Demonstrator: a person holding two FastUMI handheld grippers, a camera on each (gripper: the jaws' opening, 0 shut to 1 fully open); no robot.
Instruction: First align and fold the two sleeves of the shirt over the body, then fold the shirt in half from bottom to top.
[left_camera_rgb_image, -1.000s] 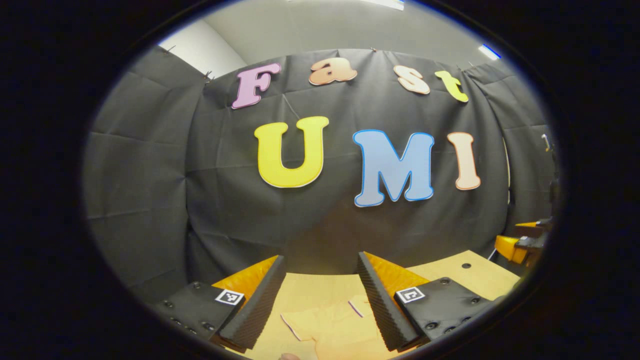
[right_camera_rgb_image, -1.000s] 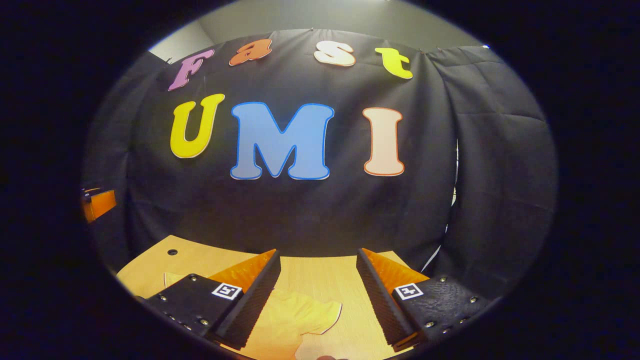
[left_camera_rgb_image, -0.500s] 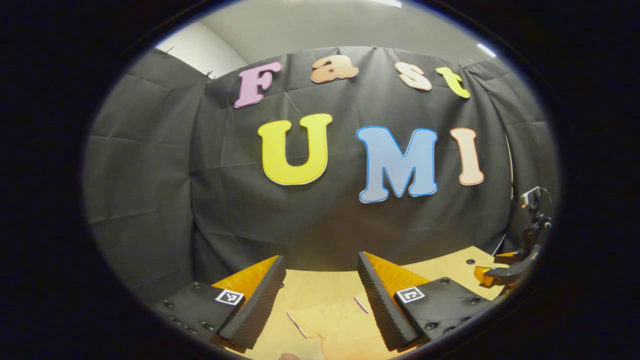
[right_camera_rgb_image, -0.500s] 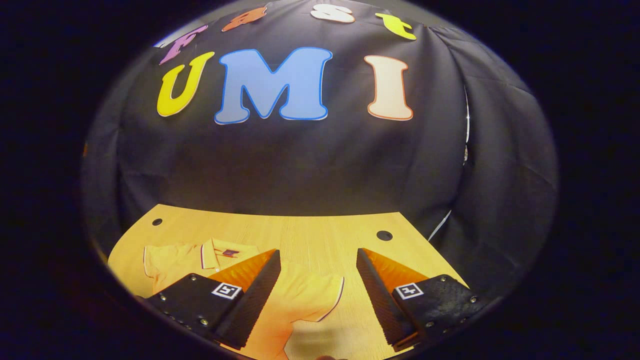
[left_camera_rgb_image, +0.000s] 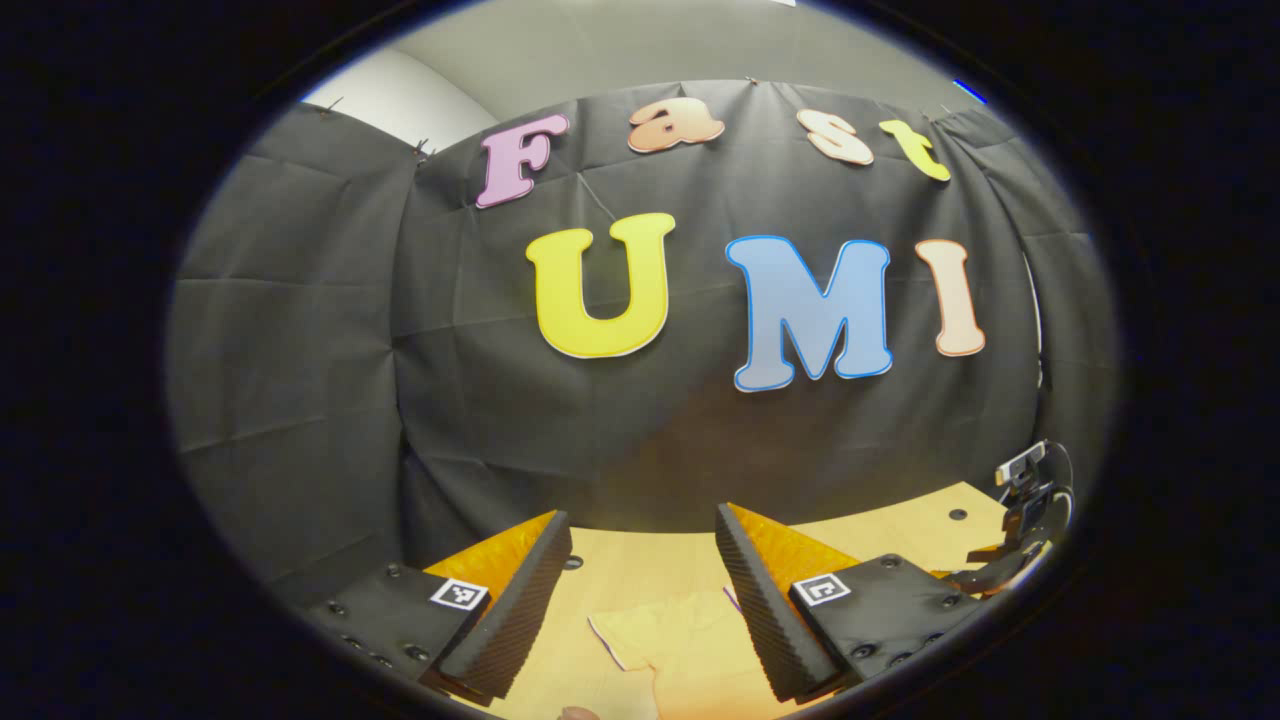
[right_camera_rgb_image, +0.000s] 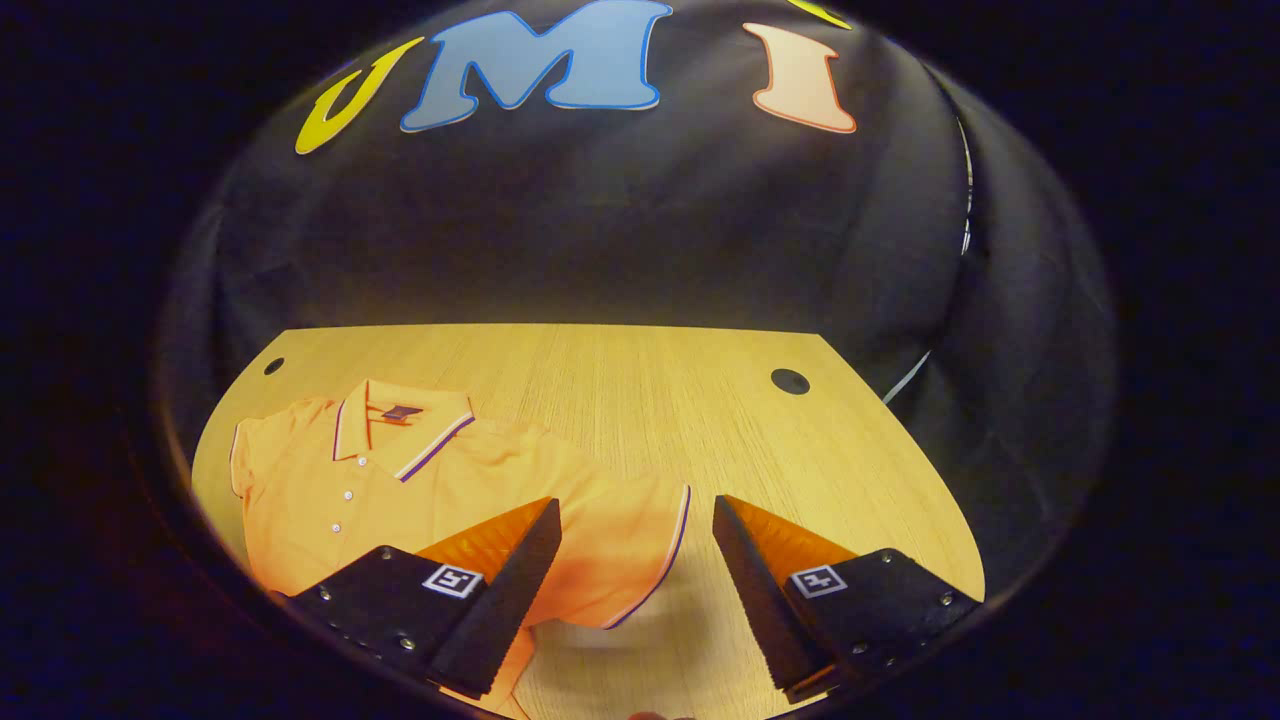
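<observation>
**Right gripper tipped down over the shirt**

My right gripper (right_camera_rgb_image: 635, 560) has pitched down since a second ago. Light wooden table (right_camera_rgb_image: 640, 400), orange polo shirt (right_camera_rgb_image: 400, 490) flat, sleeves unfolded. Left gripper (left_camera_rgb_image: 640, 590) and right both spread wide, holding nothing.

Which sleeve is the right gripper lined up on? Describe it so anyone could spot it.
On the wooden table lies a yellow-orange polo shirt, collar toward the booth wall. Its sleeve spreads flat toward the table's middle, between the right gripper's open fingers. A dark stripe edges the cuff, and it lies opposite the small sleeve at the table's edge.
</observation>
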